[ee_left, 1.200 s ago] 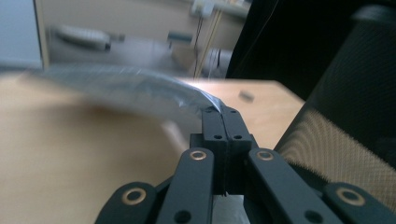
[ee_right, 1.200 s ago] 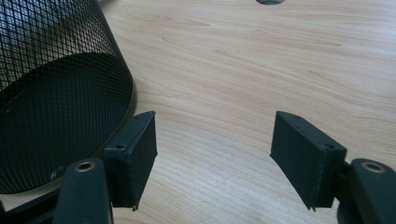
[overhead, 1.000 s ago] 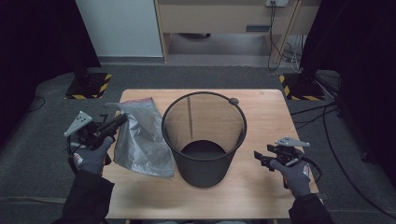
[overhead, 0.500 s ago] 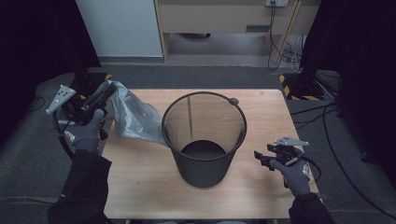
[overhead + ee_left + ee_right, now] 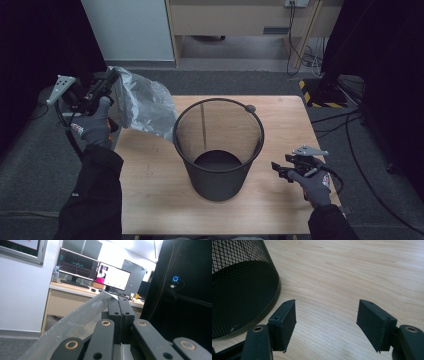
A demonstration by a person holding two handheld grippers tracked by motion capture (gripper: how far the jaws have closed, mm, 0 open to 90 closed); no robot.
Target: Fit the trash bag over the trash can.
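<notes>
A black mesh wastebasket [image 5: 218,145] stands upright in the middle of the wooden table [image 5: 150,200]; its side [image 5: 239,285] fills the left of the right gripper view. A grey translucent plastic bag [image 5: 145,107] hangs in the air off the table's far left corner, with my left gripper [image 5: 111,77] shut on its top edge. In the left gripper view the jaws are pressed together on the bag's film [image 5: 75,322]. My right gripper [image 5: 280,170] rests low over the table's right side, jaws open and empty [image 5: 325,322], just right of the basket.
A small dark round thing [image 5: 250,108] lies on the table behind the basket's rim. Cables [image 5: 350,125] run over the grey floor right of the table. A desk with monitors [image 5: 100,272] stands beyond.
My left gripper has risen and drawn back to the left, lifting the bag off the table until it hangs free. The right gripper has stayed put.
</notes>
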